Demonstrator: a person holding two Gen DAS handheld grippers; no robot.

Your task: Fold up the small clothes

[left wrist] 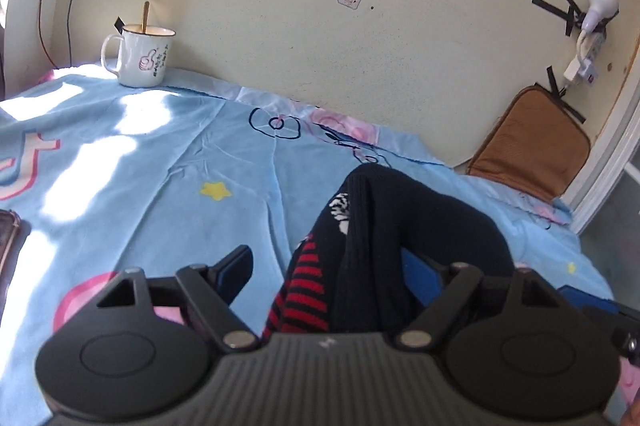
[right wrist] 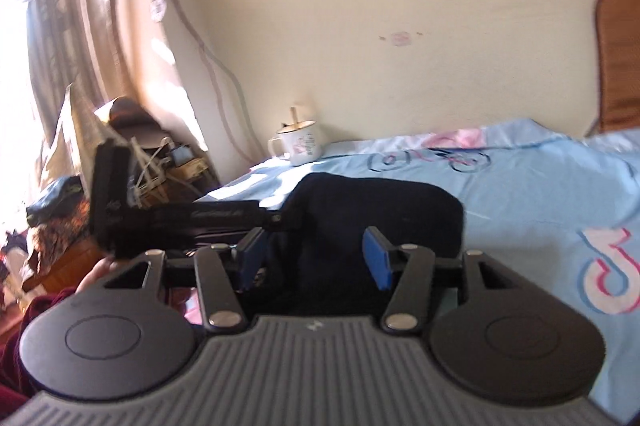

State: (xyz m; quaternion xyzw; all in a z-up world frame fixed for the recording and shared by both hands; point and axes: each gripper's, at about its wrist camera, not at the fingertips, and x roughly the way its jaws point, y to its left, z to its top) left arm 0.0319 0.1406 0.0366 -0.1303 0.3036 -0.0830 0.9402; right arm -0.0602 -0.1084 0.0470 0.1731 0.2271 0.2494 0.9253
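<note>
Mid-fold, by the look of it. Dark knit garment (left wrist: 404, 226) w/ red stripes bunched on blue bedsheet (left wrist: 160, 154), rising between fingers of left gripper (left wrist: 332, 266); jaws wide apart, not pinching. Right gripper (right wrist: 314, 258) likewise spread, garment (right wrist: 380, 202) just ahead, no hold. Mug (left wrist: 142, 56) well apart by wall. Next prob: close on an edge, lift, lay flat over itself.

Left black two-finger gripper (left wrist: 326, 272): blue-padded fingers (left wrist: 236, 268) spread wide apart, low over the bed, one finger on each side of the dark knitted garment (left wrist: 400, 238). Right black two-finger gripper (right wrist: 314, 260): fingers (right wrist: 376, 262) likewise parted, level, facing the same garment.
</note>
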